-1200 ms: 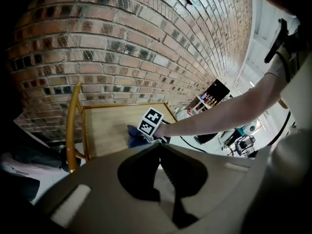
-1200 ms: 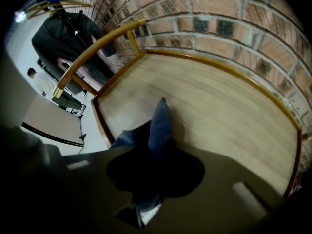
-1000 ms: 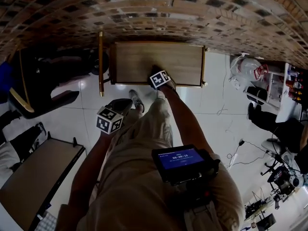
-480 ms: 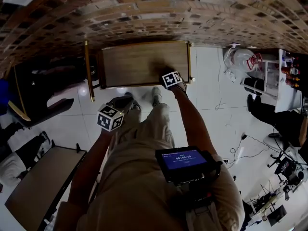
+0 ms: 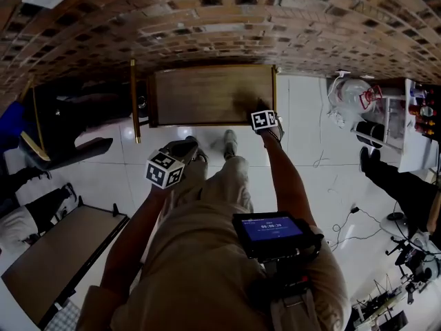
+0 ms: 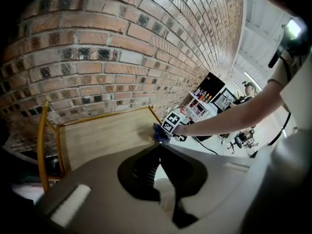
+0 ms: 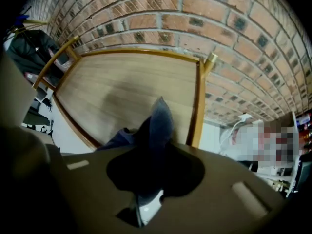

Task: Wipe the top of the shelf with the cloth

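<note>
Cloth (image 7: 160, 115) is what my right gripper (image 7: 155, 145) has hold of. Its jaws are closed hard on a dark blue fold that stands up between the tips, with more of it bunched out to the left. The cloth rests on the shelf top (image 7: 122, 84) at its front right corner, just beside the gold side rail (image 7: 197, 106) and close to the front edge.

I judge the wiping to be under way, with the stroke at the right end of the shelf. The rest of the wooden top runs off to the left of the cloth and back toward the brick wall (image 5: 220, 19). The next move, as I see it, calls for dragging the cloth leftward along the shelf top, pressed flat. It should stay inside the rail so the fold does not catch on it or slip off the front edge.

From the head view, the right arm is stretched well forward and down, forearm nearly straight, reaching the shelf's front right corner. The left gripper (image 6: 159, 152) has its jaws brought together at the tips with nothing between them. It hangs off the shelf, in front of it and over the white floor (image 5: 303, 150), the arm bent and idle.
</note>
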`<action>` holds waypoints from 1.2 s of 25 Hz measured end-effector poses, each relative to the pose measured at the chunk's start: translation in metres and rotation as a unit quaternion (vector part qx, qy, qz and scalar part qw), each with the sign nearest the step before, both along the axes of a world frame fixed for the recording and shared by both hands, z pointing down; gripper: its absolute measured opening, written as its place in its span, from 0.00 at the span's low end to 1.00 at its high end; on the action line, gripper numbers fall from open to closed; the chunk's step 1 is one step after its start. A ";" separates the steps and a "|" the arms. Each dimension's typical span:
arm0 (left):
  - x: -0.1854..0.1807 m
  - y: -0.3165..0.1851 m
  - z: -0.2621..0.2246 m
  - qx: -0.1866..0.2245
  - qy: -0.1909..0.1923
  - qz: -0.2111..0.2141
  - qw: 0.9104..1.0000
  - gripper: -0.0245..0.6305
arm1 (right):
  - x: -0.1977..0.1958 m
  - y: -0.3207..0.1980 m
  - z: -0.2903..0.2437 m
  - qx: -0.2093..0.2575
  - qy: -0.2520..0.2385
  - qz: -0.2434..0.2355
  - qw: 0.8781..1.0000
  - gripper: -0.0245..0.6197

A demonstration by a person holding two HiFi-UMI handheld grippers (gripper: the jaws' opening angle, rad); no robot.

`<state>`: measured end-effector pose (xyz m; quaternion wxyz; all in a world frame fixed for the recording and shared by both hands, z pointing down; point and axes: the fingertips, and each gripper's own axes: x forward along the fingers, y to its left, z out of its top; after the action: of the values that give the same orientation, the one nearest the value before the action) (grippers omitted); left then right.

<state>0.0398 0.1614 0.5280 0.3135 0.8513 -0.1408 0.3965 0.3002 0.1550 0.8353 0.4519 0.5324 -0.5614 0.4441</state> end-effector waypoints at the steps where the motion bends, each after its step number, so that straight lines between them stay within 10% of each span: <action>1: -0.003 0.001 -0.001 0.001 -0.001 -0.006 1.000 0.04 | 0.003 0.001 -0.001 0.000 0.001 0.000 1.000 0.13; 12: -0.070 0.013 0.019 0.004 -0.003 -0.092 0.996 0.04 | -0.059 0.025 -0.051 0.023 -0.067 0.003 0.998 0.13; 19: -0.149 0.021 0.045 0.027 -0.002 -0.146 0.989 0.04 | -0.186 0.050 -0.057 0.039 -0.069 -0.135 0.988 0.13; 30: -0.272 0.115 0.090 0.009 0.005 -0.324 0.946 0.04 | -0.374 0.030 -0.025 0.054 -0.047 -0.383 0.921 0.14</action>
<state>-0.2323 0.2764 0.6179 0.4183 0.7648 -0.4104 0.2679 -0.0737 0.1848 0.8107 0.5314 0.2792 -0.7658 0.2306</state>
